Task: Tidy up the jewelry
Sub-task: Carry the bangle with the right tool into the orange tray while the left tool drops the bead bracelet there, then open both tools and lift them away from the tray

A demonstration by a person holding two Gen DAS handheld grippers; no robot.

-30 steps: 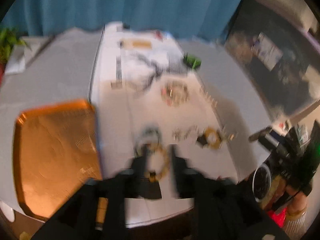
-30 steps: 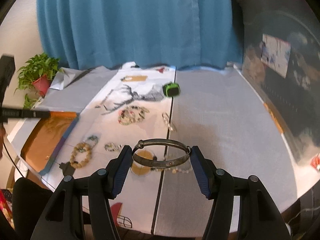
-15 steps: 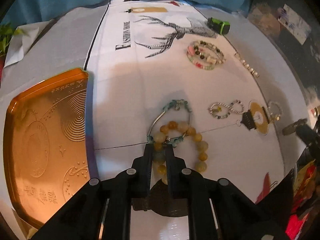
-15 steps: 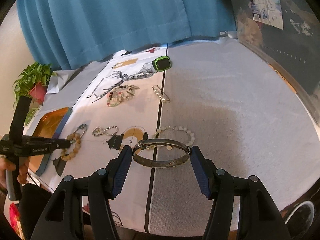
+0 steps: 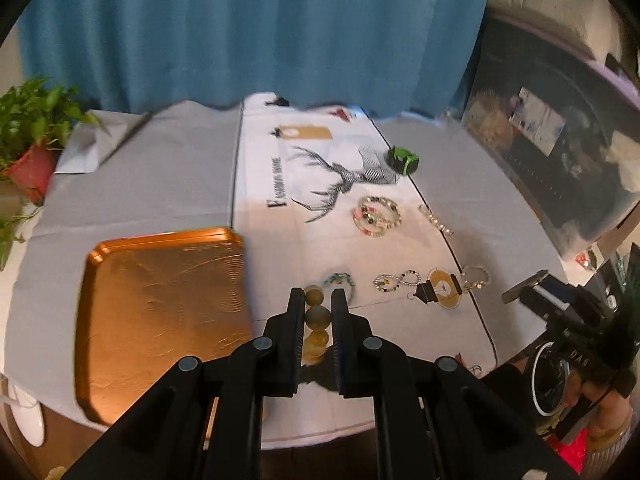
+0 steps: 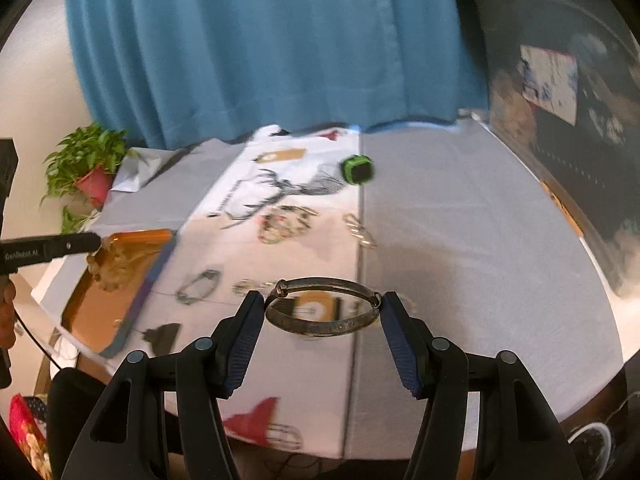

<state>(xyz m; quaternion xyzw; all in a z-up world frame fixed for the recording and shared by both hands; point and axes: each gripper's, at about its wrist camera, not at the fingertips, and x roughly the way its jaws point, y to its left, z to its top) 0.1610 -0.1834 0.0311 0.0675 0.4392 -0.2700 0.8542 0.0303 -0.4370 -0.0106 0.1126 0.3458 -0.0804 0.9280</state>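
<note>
My left gripper (image 5: 316,300) is pinched tight on a bracelet of large round amber and olive beads (image 5: 317,317); the strand sits upright between the black pads, clear of the cloth. From my right wrist view, that bracelet hangs as a blurred yellow clump (image 6: 107,266) over the near corner of the copper-coloured embossed metal tray (image 5: 160,312). White lettering on the left gripper's side is partly readable there: "GenRobot.AI".

My right gripper (image 6: 322,312) is spread partway, its blue-ribbed pads pressed against the two ends of a plain tarnished silver bangle (image 6: 323,312), held flat and level above the table.

Beyond the left fingers, on the white printed cloth (image 5: 280,248): a small teal bead bracelet (image 5: 340,280) just past the fingertips, a thin chain of mixed beads (image 5: 396,281) to its right, then a gold disc pendant with black clasp (image 5: 440,289). Farther out, a coil of pastel beaded bracelets (image 5: 378,216) and a small green-and-black watch (image 5: 402,159). The cloth carries a black stag drawing and a vertical word beginning "Fashion"; the rest is too small to read.

The tray lies left of the printed cloth, on the grey tablecloth (image 5: 160,184).
</note>
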